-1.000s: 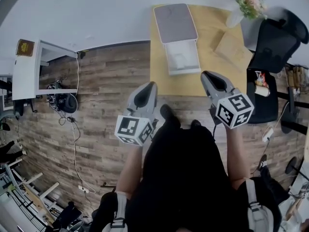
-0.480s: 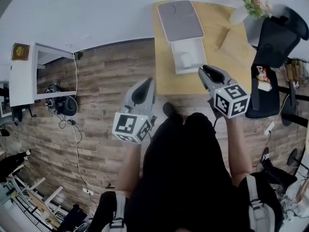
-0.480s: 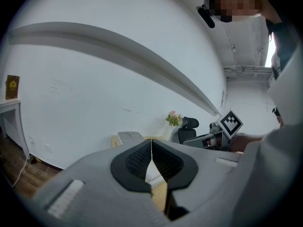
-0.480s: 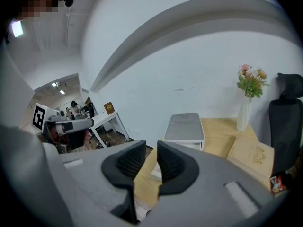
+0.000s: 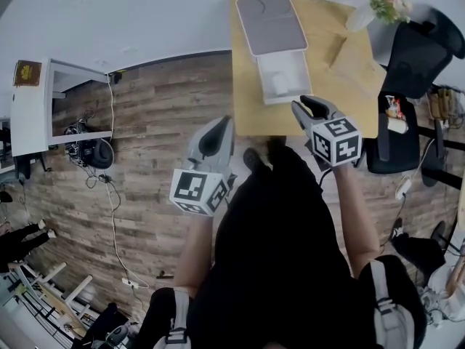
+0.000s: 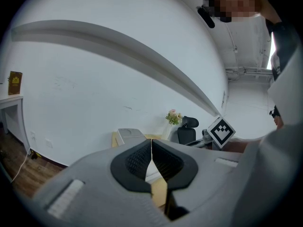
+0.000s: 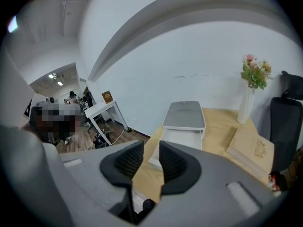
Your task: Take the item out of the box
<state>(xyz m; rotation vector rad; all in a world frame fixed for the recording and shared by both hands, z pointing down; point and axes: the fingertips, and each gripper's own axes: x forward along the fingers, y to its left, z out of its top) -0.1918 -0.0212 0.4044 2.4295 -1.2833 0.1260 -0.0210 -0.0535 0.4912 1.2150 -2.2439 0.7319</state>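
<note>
An open white box (image 5: 282, 75) lies on the wooden table (image 5: 349, 100), its grey lid (image 5: 270, 24) folded back toward the wall. A pale white item (image 5: 281, 86) rests inside it. My right gripper (image 5: 308, 107) hovers over the table's front edge, just short of the box. Its jaws have just been opening and stand apart with nothing between them. In the right gripper view the box (image 7: 182, 138) is straight ahead of the right gripper (image 7: 151, 148). My left gripper (image 5: 216, 128) hangs over the floor left of the table; in its own view the left gripper (image 6: 151, 143) is shut and empty.
A vase of flowers (image 5: 383, 3) and a tan book (image 5: 354, 55) sit on the table's right part. A black office chair (image 5: 415, 58) stands right of the table. A white desk (image 5: 42, 107) and cables (image 5: 110, 195) are off to the left on the wooden floor.
My right gripper has moved left and forward toward the box, over the table's front edge. The person has stepped nearer the table. The left gripper has shifted only slightly.
</note>
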